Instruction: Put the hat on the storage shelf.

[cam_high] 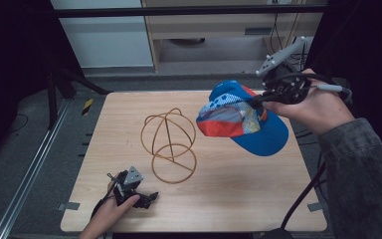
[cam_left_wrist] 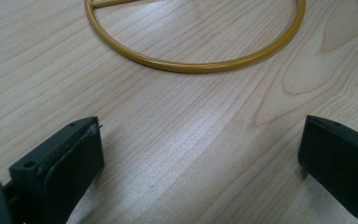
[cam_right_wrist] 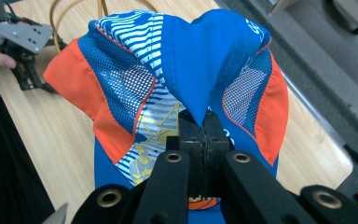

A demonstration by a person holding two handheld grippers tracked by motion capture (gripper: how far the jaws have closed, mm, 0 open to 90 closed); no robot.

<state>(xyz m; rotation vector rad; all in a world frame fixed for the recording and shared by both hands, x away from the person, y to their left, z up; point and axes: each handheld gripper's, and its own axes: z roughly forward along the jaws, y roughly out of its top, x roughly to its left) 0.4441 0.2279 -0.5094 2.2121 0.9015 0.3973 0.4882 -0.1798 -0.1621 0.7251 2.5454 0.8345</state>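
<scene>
You are holding right tool (cam_high: 264, 97) clenched on cap (cam_high: 241, 119), pinching blue crown fabric, cap hanging in air over far right of counter (cam_high: 238, 199). Left tool (cam_high: 138, 195) resting near left on counter, jaws released, nothing between them. Wire stand (cam_high: 169, 144) sitting mid-counter, its ring base just beyond left tool.

Right gripper (cam_right_wrist: 204, 140): 2 black jaws with brass-rimmed holes, grey 3-cornered plate on top, black cable trailing. Left gripper (cam_high: 149, 197): black body, grey drilled plate with screws. Right arm wears a grey-green sleeve (cam_high: 365, 169).
</scene>
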